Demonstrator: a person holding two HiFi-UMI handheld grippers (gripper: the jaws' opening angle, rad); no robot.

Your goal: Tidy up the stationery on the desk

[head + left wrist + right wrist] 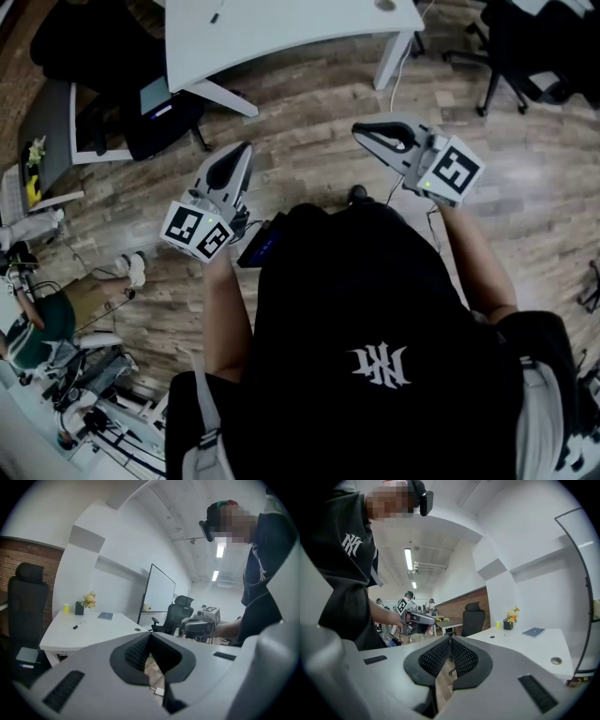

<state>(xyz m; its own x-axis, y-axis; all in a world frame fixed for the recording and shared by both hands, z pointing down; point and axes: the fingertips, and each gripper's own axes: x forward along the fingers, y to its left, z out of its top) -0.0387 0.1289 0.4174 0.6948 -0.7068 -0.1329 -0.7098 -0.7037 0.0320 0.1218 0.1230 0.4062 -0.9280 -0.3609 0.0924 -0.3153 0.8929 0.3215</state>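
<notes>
The stationery lies on a white desk (93, 632) ahead: a black marker pen (78, 625), a blue-grey notebook (105, 616), a black pot of flowers (83, 604) and a yellow cup (66, 607). The right gripper view shows the same marker pen (497, 636), notebook (533, 632) and flower pot (508, 622). My left gripper (246, 148) and right gripper (359, 132) are both held in the air over the wooden floor, short of the desk (281, 37). Both are shut with nothing between the jaws. Each shows in the other's view, as the right gripper (200, 624) and the left gripper (417, 618).
A black office chair (26, 606) stands at the desk's left, another chair (176, 613) beyond it, by a whiteboard (159, 592). A grommet hole (555, 660) marks the desk top. More chairs (511, 47) and a cluttered side table (47, 141) ring the wooden floor.
</notes>
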